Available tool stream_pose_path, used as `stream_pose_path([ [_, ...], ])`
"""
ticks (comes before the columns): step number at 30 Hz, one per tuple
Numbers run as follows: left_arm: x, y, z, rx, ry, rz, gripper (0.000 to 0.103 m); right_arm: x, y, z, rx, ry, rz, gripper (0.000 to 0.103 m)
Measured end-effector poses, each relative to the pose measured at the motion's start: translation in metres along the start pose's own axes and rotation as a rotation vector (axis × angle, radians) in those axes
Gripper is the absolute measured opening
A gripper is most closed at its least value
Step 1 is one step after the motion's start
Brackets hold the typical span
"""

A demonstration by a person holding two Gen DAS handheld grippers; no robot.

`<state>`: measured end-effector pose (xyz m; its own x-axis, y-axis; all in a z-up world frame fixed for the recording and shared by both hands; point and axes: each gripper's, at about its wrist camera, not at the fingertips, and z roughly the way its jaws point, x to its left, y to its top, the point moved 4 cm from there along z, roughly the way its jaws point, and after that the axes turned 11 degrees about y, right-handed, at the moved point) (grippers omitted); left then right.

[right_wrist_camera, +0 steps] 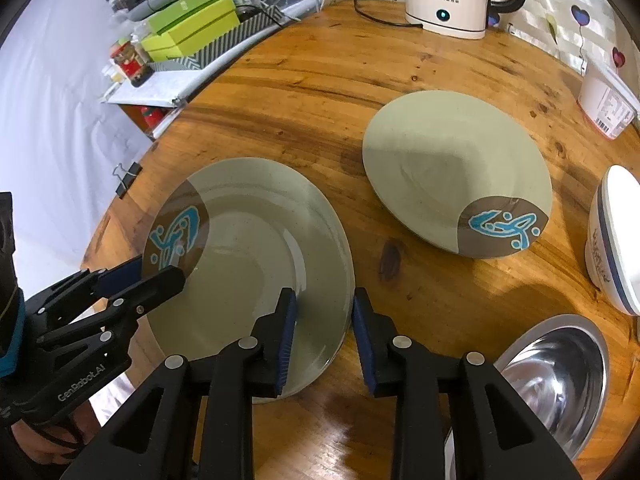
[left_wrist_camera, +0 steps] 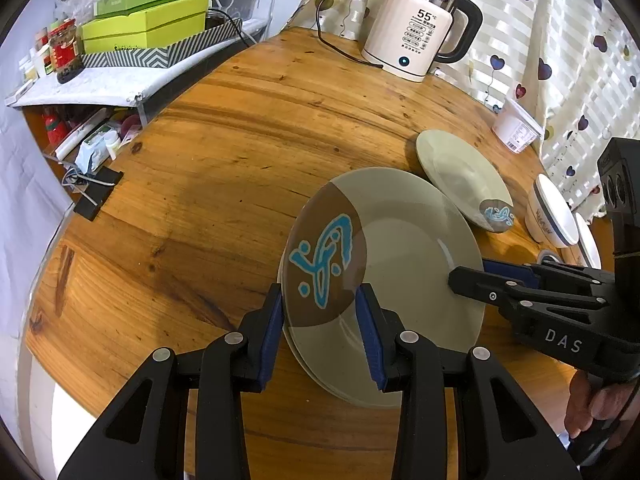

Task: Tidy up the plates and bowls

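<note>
On the table (right_wrist_camera: 300,92), the plate stack (right_wrist_camera: 256,248) sits at centre with both grippers, left (left_wrist_camera: 320,320) and right (right_wrist_camera: 324,336), spread open astride its rim, while plate (right_wrist_camera: 452,168) at 2 o'clock and bowls (right_wrist_camera: 560,376) at 4 remain unsorted.

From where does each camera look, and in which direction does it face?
Left wrist: on the left gripper, looking across the stacked plates toward the kettle; right gripper and a hand show.
Right wrist: on the right gripper, looking across the same stack's opposite rim; left gripper shows.
Shared: the stack, lone plate, kettle, table.
</note>
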<state>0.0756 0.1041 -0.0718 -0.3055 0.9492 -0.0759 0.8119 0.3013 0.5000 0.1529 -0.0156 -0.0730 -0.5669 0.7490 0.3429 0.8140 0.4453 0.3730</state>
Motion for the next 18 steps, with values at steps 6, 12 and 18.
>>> stream_pose_path([
  [6,-0.002,-0.0012,-0.0026,-0.016,0.007,0.007,0.038,0.0037,-0.0024,0.0028,-0.012,-0.043,-0.031,0.03],
  [12,-0.0008,-0.0014,-0.0017,-0.017,0.003,0.002,0.038,0.0043,-0.0043,0.0041,-0.023,-0.057,-0.051,0.03],
  [18,0.0051,-0.0014,-0.0013,-0.028,-0.005,-0.018,0.038,0.0027,-0.0048,0.0022,-0.045,-0.043,-0.05,0.03],
])
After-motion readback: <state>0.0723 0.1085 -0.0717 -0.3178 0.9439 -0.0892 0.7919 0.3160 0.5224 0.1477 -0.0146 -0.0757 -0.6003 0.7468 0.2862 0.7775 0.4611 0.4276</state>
